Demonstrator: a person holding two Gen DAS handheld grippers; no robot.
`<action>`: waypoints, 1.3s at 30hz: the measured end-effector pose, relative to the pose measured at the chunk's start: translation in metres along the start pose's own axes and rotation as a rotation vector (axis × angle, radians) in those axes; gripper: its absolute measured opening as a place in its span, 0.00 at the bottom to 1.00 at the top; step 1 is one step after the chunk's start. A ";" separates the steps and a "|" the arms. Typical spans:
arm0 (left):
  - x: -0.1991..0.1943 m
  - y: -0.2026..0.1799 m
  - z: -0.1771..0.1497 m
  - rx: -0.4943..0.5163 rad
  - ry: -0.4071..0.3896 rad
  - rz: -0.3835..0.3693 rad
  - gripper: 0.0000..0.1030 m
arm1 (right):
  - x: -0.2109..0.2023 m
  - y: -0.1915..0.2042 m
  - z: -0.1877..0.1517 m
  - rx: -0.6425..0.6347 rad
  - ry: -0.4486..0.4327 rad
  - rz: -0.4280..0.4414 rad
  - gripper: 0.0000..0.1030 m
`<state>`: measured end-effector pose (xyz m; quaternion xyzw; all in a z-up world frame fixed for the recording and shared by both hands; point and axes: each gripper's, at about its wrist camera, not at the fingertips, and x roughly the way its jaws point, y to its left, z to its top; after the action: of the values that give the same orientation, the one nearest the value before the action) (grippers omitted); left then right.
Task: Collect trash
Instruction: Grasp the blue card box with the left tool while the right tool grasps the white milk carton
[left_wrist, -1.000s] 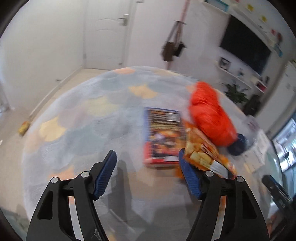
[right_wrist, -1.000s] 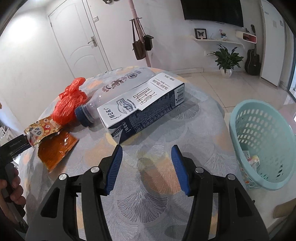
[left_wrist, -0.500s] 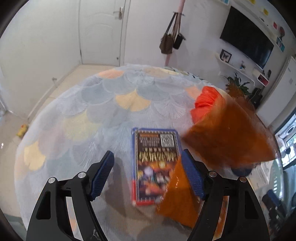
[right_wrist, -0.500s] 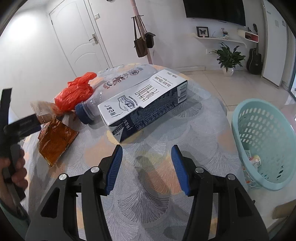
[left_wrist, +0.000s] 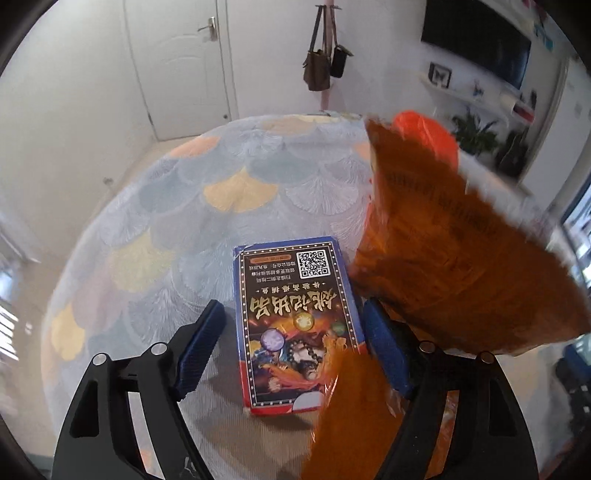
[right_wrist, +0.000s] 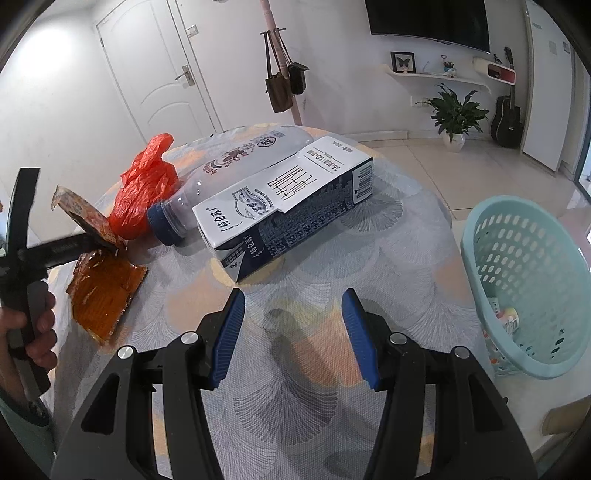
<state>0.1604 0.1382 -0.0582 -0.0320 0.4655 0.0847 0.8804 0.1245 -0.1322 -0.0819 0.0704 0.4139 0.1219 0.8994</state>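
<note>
Trash litters a round table (right_wrist: 388, 236) draped in a scallop-patterned cloth of grey, blue and peach, in a white-walled room with a tiled floor, a white door (right_wrist: 147, 77), a wall-mounted television (right_wrist: 428, 18), bags hung on a pink stand (right_wrist: 279, 85), a potted plant (right_wrist: 456, 114) and a guitar (right_wrist: 508, 114). Seen from the right wrist camera, one milk carton (right_wrist: 284, 206) lies on its side at the table's centre, one clear bottle with a blue cap (right_wrist: 229, 173) touching it at 10 o'clock, and one crumpled red bag (right_wrist: 142, 186) beyond the cap. One flat orange wrapper (right_wrist: 105, 295) rests at the table's 9 o'clock edge. A second orange wrapper (right_wrist: 90, 218) hangs lifted above it against the left gripper (right_wrist: 51, 251), held by a hand (right_wrist: 35, 332). One pale green basket (right_wrist: 524, 280) stands on the floor at 3 o'clock, a few small items inside. The right gripper (right_wrist: 291, 332) hovers over bare cloth, jaws spread, nothing between them.

Only the left wrist camera shows one blue-edged printed box (left_wrist: 295, 325) lying flat on the cloth, between the spread fingers of the left gripper (left_wrist: 295, 347), whose pads stand clear of it. That same view shows the lifted wrapper (left_wrist: 454, 258) up close, blurred, clinging around the right finger at 3 o'clock and hiding most of the red bag (left_wrist: 424, 129). The carton, bottle and basket appear only in the right view.
</note>
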 end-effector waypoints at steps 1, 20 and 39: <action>0.000 0.000 0.001 0.002 -0.003 0.011 0.68 | 0.000 0.000 0.000 -0.002 0.000 0.002 0.50; -0.054 0.091 -0.045 -0.285 -0.239 -0.165 0.57 | 0.016 0.041 0.035 -0.033 0.014 -0.030 0.67; -0.060 0.091 -0.053 -0.236 -0.270 -0.175 0.57 | 0.000 -0.003 0.048 0.110 0.005 -0.089 0.59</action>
<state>0.0681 0.2136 -0.0363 -0.1637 0.3257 0.0652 0.9289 0.1614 -0.1363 -0.0521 0.1009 0.4247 0.0589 0.8978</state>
